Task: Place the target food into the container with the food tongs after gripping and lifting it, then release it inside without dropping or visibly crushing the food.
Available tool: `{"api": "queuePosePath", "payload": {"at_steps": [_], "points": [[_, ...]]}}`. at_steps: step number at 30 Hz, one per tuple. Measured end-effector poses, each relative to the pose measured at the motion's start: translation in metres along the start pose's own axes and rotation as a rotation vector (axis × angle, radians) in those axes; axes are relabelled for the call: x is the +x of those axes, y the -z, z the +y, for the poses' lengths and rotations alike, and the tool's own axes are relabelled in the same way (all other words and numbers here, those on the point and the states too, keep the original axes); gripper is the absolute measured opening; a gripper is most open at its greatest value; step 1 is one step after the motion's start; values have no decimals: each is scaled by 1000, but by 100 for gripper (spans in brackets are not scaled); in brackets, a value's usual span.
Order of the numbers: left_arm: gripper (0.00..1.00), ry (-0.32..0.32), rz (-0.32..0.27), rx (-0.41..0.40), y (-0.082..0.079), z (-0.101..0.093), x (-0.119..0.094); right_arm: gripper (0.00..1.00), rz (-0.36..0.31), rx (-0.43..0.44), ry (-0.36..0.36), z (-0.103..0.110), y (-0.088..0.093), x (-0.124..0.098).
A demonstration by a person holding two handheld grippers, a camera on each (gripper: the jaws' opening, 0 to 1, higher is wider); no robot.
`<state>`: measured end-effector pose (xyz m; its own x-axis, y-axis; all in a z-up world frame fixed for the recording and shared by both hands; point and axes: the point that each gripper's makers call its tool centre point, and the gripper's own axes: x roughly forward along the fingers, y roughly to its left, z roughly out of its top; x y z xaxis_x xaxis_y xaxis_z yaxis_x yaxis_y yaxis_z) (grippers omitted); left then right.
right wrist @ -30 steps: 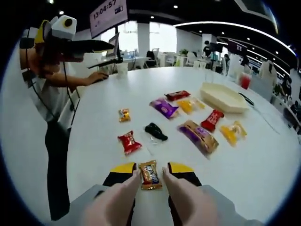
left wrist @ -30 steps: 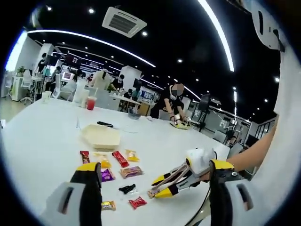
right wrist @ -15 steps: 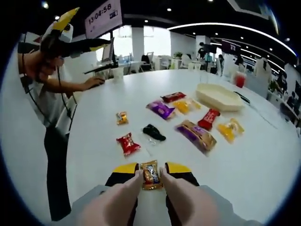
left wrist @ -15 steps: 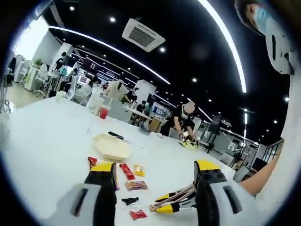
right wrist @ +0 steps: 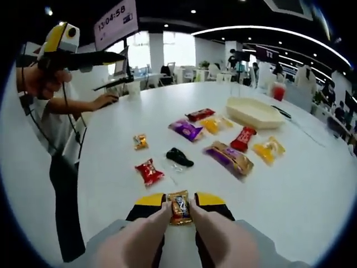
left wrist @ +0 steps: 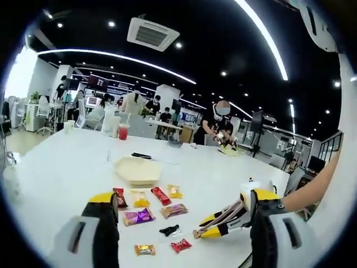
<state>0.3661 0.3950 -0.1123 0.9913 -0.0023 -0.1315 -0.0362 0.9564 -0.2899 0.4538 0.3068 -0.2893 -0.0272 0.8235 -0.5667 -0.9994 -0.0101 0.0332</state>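
My right gripper (right wrist: pixel 179 202) is shut on beige food tongs (right wrist: pixel 146 231), and their tips pinch a small brown-and-orange wrapped candy (right wrist: pixel 179 207) low over the white table (right wrist: pixel 312 184). In the left gripper view the same tongs (left wrist: pixel 223 219) reach left with the candy (left wrist: pixel 197 234) at their tip. The cream container (right wrist: pixel 254 111) (left wrist: pixel 138 167) lies far across the table. My left gripper (left wrist: pixel 183 195) is open and holds nothing. In the right gripper view a hand holds it high at the upper left (right wrist: pixel 72 50).
Wrapped snacks lie between the candy and the container: a red one (right wrist: pixel 148 171), a black one (right wrist: pixel 179 157), a gold one (right wrist: pixel 140 142), a purple one (right wrist: pixel 186 129) and a brown bar (right wrist: pixel 228 158). A red drink (right wrist: pixel 277 91) stands beyond the container. A person stands at the table's left edge.
The left gripper view has swung and levelled, so the hand moved. The right gripper stays shut on the tongs with the candy. The table looks slightly farther away.
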Motion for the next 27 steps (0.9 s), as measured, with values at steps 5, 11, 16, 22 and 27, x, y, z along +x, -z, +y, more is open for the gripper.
{"api": "queuePosePath", "payload": {"at_steps": [5, 11, 16, 22, 27], "points": [[99, -11, -41, -54, -8, 3, 0, 19, -31, 31, 15, -6, -8, -7], [99, 5, -44, -58, -13, 0, 2, 20, -25, 34, 15, -7, -10, -9], [99, 5, -28, -34, -11, -1, 5, 20, -30, 36, 9, -5, -18, -13], [99, 12, 7, 17, -5, -5, 8, 20, -24, 70, -10, -2, -20, -18], [99, 2, 10, -14, -6, -4, 11, 20, -33, 77, -8, -5, -24, -23]]}}
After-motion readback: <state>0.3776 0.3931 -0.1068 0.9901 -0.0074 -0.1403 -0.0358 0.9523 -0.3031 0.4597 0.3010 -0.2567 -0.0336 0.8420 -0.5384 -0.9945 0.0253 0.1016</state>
